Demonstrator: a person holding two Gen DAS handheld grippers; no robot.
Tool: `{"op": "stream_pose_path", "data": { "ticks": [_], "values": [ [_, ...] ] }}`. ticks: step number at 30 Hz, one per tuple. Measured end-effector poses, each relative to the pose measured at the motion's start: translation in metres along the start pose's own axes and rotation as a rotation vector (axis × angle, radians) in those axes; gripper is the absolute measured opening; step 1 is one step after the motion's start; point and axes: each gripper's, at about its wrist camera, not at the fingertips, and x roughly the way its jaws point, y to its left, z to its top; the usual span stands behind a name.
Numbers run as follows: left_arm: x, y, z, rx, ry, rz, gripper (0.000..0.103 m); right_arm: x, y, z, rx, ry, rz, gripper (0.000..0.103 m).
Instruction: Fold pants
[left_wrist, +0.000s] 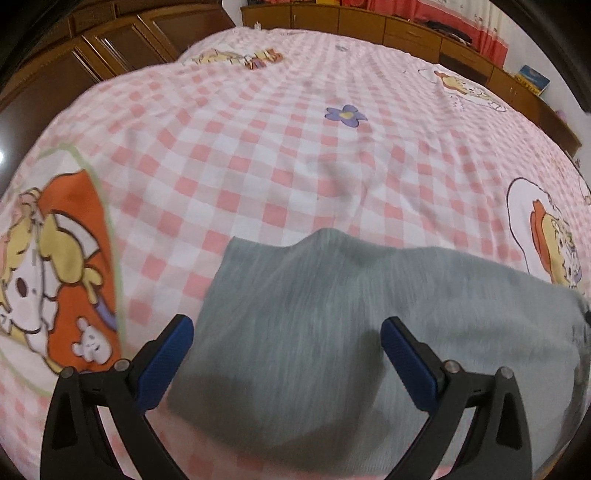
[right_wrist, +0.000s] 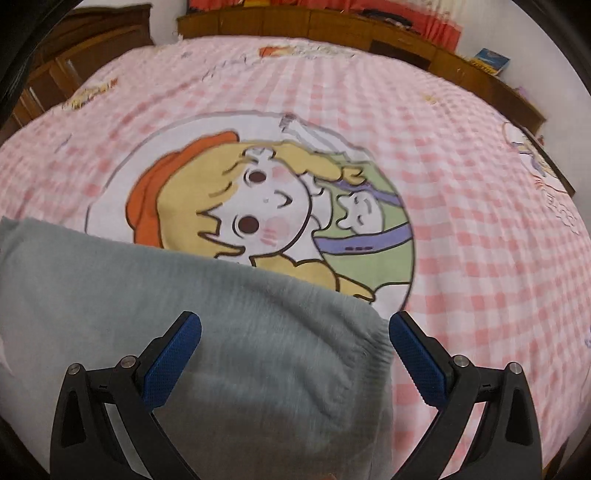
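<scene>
Both tongs, left tongs (left_wrist: 286, 334) and right tongs (right_wrist: 295, 328), are hanging wide and empty over the grey pants (left_wrist: 332, 314), apparently positioning for a fold. Pants are lying flat on the checked bed (left_wrist: 295, 155).

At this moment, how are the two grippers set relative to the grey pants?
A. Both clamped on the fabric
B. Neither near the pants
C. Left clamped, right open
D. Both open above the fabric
D: the left gripper and right gripper show jaws spread wide, grey pants lying flat between them on the checked bedsheet.
</scene>
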Motion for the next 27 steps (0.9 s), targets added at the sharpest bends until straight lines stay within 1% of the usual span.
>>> {"op": "stream_pose_path", "data": {
  "ticks": [2,3,4,5,7,8,9,10,11,12,13,14,16,17,18,20,22,25,27],
  "values": [
    [0.006,-0.003,0.005,0.007,-0.001,0.003,0.102,0.011,0.001,0.001,-0.019,0.026,0.005,0.103],
    [0.008,-0.005,0.007,0.014,-0.005,0.006,0.102,0.018,0.002,0.0,-0.03,0.041,0.009,0.099],
    [0.011,-0.008,0.01,0.022,-0.011,0.001,0.102,0.023,0.003,0.0,-0.035,0.054,0.028,0.086],
    [0.014,-0.009,0.011,0.027,-0.01,-0.007,0.1,0.028,0.003,0.0,-0.036,0.074,0.065,0.082],
    [0.022,-0.015,0.015,0.03,0.007,-0.032,0.088,0.034,0.001,0.0,-0.011,0.097,0.082,0.081],
    [0.025,-0.016,0.016,0.029,0.013,-0.038,0.077,0.034,0.0,0.001,0.003,0.108,0.091,0.08],
    [0.026,-0.019,0.016,0.029,0.009,-0.028,0.067,0.033,-0.001,0.001,0.007,0.113,0.1,0.074],
    [0.025,-0.02,0.016,0.032,0.0,-0.019,0.06,0.032,-0.001,0.002,0.005,0.111,0.104,0.063],
    [0.023,-0.022,0.016,0.043,-0.007,-0.004,0.048,0.029,-0.002,0.002,-0.001,0.105,0.104,0.056],
    [0.021,-0.023,0.015,0.053,-0.012,0.016,0.036,0.026,-0.003,0.002,-0.001,0.093,0.096,0.041],
    [0.017,-0.024,0.014,0.066,-0.019,0.043,0.031,0.022,-0.007,0.001,0.015,0.079,0.092,0.026],
    [0.014,-0.024,0.013,0.066,-0.023,0.043,0.026,0.019,-0.011,0.0,0.037,0.072,0.101,0.023],
    [0.003,-0.02,0.011,0.047,-0.039,0.002,0.02,0.011,-0.018,-0.006,0.087,0.054,0.142,0.013],
    [-0.001,-0.02,0.011,0.045,-0.045,-0.01,0.014,0.007,-0.022,-0.008,0.105,0.042,0.158,0.012],
    [-0.006,-0.019,0.01,0.045,-0.055,-0.019,0.012,0.001,-0.025,-0.008,0.117,0.027,0.174,0.01],
    [-0.016,-0.019,0.01,0.056,-0.087,-0.025,0.008,-0.009,-0.028,-0.009,0.129,0.0,0.189,0.009],
    [-0.025,-0.019,0.015,0.058,-0.106,-0.022,0.007,-0.018,-0.029,-0.006,0.145,-0.04,0.18,0.009],
    [-0.039,-0.019,0.032,0.014,-0.141,-0.059,0.006,-0.026,-0.036,0.007,0.196,-0.075,0.164,0.009],
    [-0.05,-0.021,0.042,-0.002,-0.177,-0.069,0.006,-0.036,-0.038,0.011,0.216,-0.117,0.148,0.008]
  ]
}}
